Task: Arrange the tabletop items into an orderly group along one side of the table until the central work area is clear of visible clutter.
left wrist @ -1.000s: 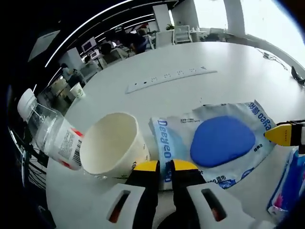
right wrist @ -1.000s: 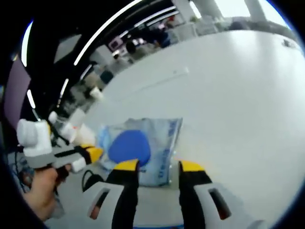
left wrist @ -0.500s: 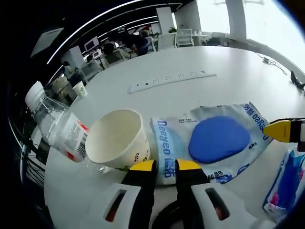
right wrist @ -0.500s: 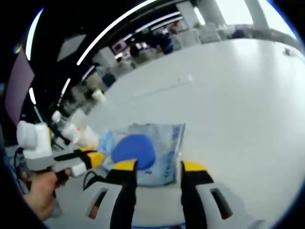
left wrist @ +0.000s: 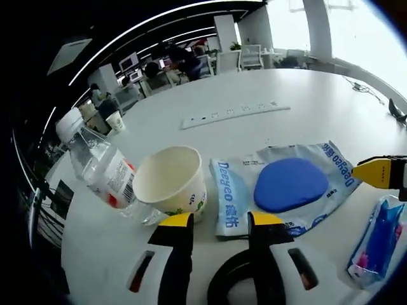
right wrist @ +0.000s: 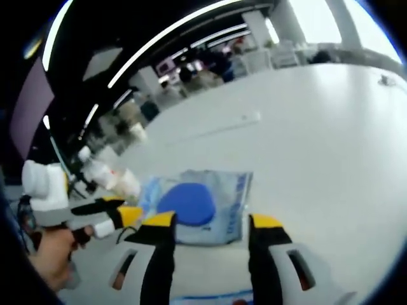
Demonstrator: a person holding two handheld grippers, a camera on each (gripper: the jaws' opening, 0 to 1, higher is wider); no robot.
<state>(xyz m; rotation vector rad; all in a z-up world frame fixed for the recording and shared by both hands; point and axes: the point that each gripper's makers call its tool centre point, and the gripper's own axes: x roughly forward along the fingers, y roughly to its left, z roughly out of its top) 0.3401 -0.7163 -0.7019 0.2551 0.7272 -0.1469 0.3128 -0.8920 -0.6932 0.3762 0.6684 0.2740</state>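
A pale blue Deeyeo packet (left wrist: 286, 187) with a dark blue oval lies flat on the white table (left wrist: 280, 89). Left of it stands a white paper cup (left wrist: 170, 184), and a clear plastic bottle (left wrist: 102, 166) lies on its side against the cup. My left gripper (left wrist: 220, 222) is open just short of the cup and the packet's near edge, holding nothing. My right gripper (right wrist: 213, 222) is open in front of the packet (right wrist: 197, 204), also with nothing in it. Its yellow tip (left wrist: 380, 173) comes in from the right beside the packet. A hand holds the left gripper (right wrist: 105, 213).
A blue and pink tissue pack (left wrist: 375, 244) lies at the near right. A long white power strip (left wrist: 232, 114) lies further back, and a small cup (left wrist: 115, 121) stands near the far left edge. Beyond the table are office desks and chairs.
My left gripper's jaws have spread from almost shut to wide open, and it has drawn back a little from the cup and packet. The right gripper's jaws have widened slightly.
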